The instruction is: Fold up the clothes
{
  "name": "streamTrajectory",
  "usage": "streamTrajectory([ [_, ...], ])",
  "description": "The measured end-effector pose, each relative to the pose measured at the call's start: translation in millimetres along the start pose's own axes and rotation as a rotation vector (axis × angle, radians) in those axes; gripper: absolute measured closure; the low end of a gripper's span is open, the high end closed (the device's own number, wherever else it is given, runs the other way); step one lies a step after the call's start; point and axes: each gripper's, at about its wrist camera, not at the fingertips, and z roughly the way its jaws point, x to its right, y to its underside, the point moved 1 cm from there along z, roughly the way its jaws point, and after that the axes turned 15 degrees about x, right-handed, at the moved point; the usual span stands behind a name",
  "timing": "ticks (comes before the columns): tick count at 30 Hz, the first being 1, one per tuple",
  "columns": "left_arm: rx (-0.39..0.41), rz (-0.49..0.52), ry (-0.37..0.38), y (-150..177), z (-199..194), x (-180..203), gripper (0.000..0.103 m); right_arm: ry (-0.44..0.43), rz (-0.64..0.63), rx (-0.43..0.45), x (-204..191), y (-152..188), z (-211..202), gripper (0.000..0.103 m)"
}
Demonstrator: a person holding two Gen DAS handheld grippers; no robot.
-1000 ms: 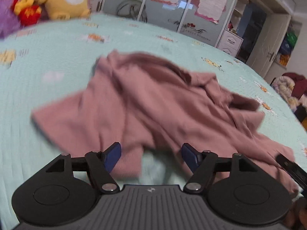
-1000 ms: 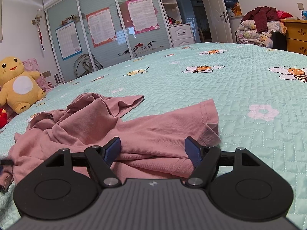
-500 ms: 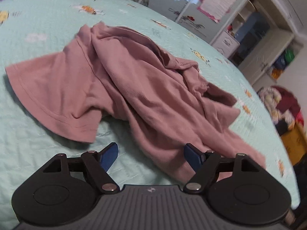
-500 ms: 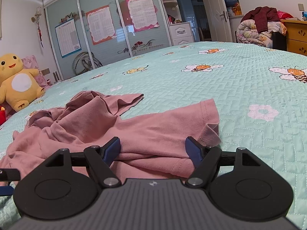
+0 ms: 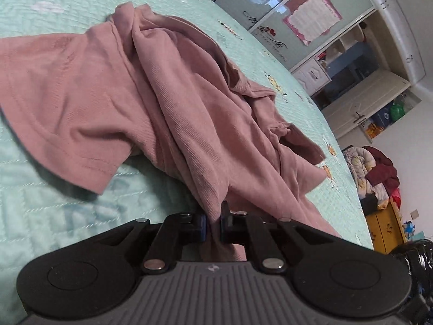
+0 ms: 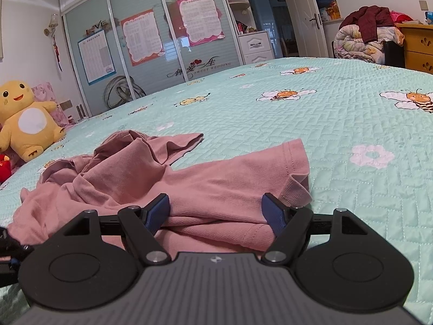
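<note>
The left gripper [image 5: 213, 223], wide open a second ago, is now clamped on the near edge of the pink shirt [image 5: 167, 92]. The right gripper [image 6: 216, 211] is held spread, empty, over a sleeve. The shirt is seen crumpled on the bed [image 6: 338, 124]; spreading seems likely next.

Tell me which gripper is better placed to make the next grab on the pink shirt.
Right. The left gripper is already shut on a fold of the pink T-shirt, so it is occupied. The right gripper is open, its jaws straddling the hem, so it probably only needs to close.
</note>
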Motion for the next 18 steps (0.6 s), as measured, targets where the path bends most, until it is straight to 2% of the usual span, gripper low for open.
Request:
streamTrajectory([
  [9,0.014,0.063,0.028,-10.0,-39.1,-0.3,0.096,-0.065,-0.111,-0.117,-12.0,4.1,-16.5,0.028],
  [12,0.037,0.122,0.043,-12.9,-68.5,-2.7,0.096,-0.091,-0.275,-0.16,-33.4,16.3,-52.5,0.028],
  [14,0.068,0.146,0.036,-17.4,-89.8,-11.5,0.096,-0.173,-0.203,-0.211,-36.4,22.6,-84.5,0.028],
  [16,0.108,0.149,0.008,-25.7,-106.2,-24.8,0.096,-0.263,-0.164,-0.207,-45.3,20.3,-110.3,0.028],
  [18,0.132,0.101,-0.029,-38.9,-118.2,-46.6,0.096,-0.352,-0.136,-0.192,-55.7,16.5,-134.9,0.029],
])
